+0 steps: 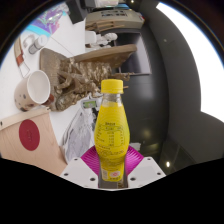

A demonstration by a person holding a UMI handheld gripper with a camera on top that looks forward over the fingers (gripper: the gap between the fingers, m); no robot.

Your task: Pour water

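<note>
A yellow plastic bottle (112, 128) with a yellow cap and a printed label stands upright between my fingers. My gripper (112, 163) is shut on the bottle: both magenta pads (91, 160) press against its lower sides. A white mug (34, 90) lies on its side to the left, its mouth facing me, on the white table (52, 55). The bottle's base is hidden behind the gripper body.
A brown wicker basket (85, 72) sits beyond the bottle, right of the mug. A tan paper bag with a red dot (30, 137) stands at the near left, with crinkled clear plastic (78, 128) beside it. A dark floor lies to the right.
</note>
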